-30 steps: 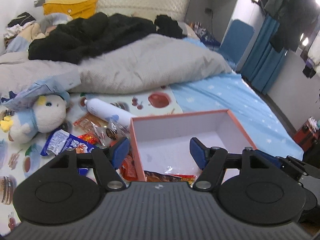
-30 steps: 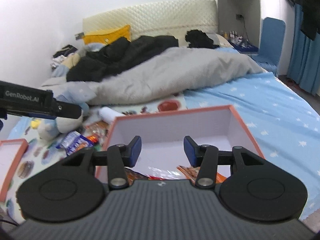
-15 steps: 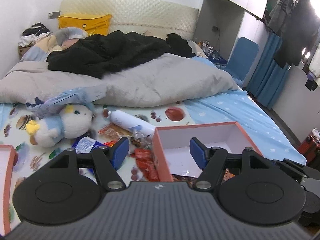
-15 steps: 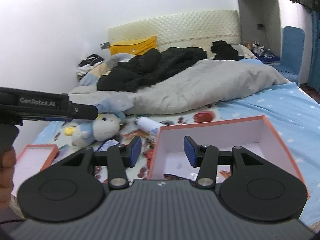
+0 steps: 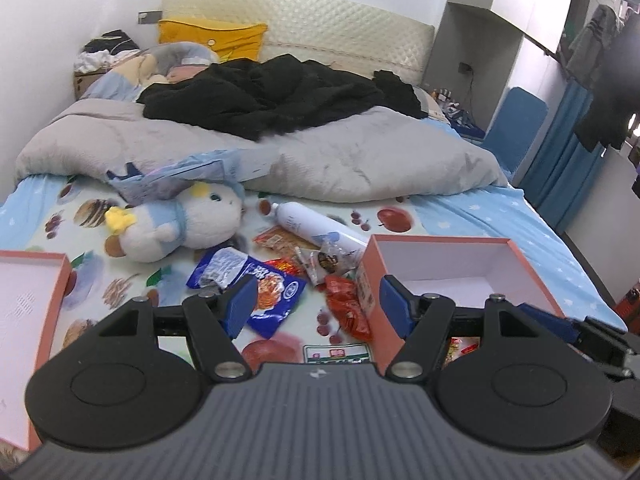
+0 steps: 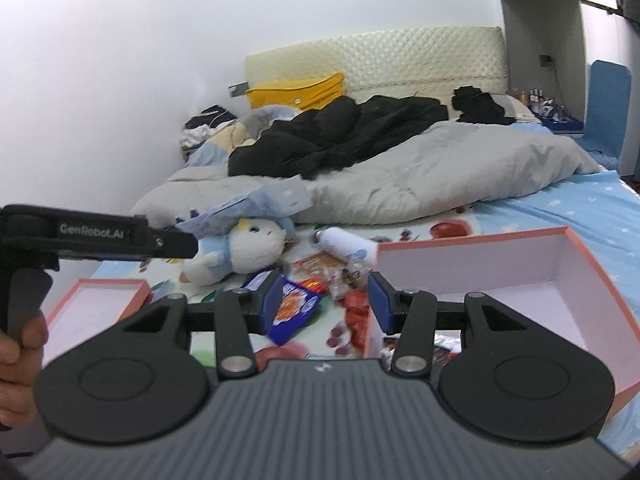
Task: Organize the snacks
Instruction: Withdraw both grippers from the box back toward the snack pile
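Both empty, parted tools [image 5: 314, 304] [image 6: 322, 302] swung left toward crinkled snack packets [image 5: 276, 288].

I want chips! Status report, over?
Both jaws open, empty. Blue crinkly snack packet loose beside salmon-edged cardboard box. White plush toy nearby, not blocking.

We noted a bedroom with plain white walls [image 6: 120, 80]. A bed took up most of it, with a cream quilted headboard [image 5: 320, 28], a yellow pillow [image 5: 212, 36], a grey duvet [image 5: 360, 160] under a heap of black clothing [image 5: 280, 96], and a blue starred sheet [image 5: 500, 220]. On the right stood a grey cabinet [image 5: 472, 52], a blue chair [image 5: 516, 120] and blue curtains [image 5: 568, 152]. Dark garments [image 5: 612, 92] hung above.
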`<state>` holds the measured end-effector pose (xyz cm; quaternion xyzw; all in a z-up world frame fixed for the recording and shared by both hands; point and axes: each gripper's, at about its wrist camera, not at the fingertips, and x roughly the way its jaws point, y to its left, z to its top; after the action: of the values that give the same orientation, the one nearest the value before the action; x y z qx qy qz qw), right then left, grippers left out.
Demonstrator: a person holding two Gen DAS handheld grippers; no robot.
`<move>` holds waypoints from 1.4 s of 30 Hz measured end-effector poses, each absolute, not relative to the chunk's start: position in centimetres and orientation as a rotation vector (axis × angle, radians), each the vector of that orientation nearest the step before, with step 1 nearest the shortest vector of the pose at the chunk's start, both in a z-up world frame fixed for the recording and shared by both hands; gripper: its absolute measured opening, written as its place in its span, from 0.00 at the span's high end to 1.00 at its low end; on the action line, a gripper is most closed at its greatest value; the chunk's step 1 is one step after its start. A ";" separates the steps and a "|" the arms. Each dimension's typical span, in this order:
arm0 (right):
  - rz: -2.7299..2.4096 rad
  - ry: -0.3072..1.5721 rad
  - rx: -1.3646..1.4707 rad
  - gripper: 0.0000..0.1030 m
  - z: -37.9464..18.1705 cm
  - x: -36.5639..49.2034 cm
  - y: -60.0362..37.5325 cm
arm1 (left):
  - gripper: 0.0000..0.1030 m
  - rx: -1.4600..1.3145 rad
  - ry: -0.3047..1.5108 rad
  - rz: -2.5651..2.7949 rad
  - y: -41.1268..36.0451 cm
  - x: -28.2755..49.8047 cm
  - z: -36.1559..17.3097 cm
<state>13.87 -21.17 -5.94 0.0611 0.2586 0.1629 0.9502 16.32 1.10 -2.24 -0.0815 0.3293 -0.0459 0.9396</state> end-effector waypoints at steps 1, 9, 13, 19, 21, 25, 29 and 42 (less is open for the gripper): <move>0.336 0.531 0.120 0.52 -6.1 13.7 -20.8 | 0.30 -0.166 0.670 -0.090 1.2 16.0 -2.4; 0.336 0.560 0.095 0.52 -7.6 12.1 -17.5 | 0.30 -0.156 0.652 -0.047 4.7 13.9 -3.0; 0.331 0.566 0.092 0.52 -8.1 11.5 -16.3 | 0.30 -0.168 0.643 -0.038 6.4 12.7 -3.4; 0.317 0.584 0.082 0.52 -9.7 10.1 -14.8 | 0.30 -0.137 0.647 -0.028 7.9 11.5 -4.3; 0.306 0.595 0.081 0.52 -10.4 9.6 -14.3 | 0.30 -0.134 0.671 -0.034 8.3 11.4 -5.0; 0.294 0.615 0.063 0.52 -11.6 9.0 -13.5 | 0.30 -0.136 0.690 -0.021 8.7 11.2 -6.8; 0.295 0.640 0.016 0.52 -12.9 9.3 -12.1 | 0.24 -0.144 0.697 -0.013 9.2 11.8 -8.2; 0.320 0.703 -0.047 0.52 -15.7 12.3 -9.2 | 0.21 -0.202 0.782 -0.021 12.0 16.8 -12.9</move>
<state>12.29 -9.22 -15.70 -0.0229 0.3426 0.1560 0.9262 16.82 11.97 -12.86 -0.0984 0.3803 -0.0100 0.9195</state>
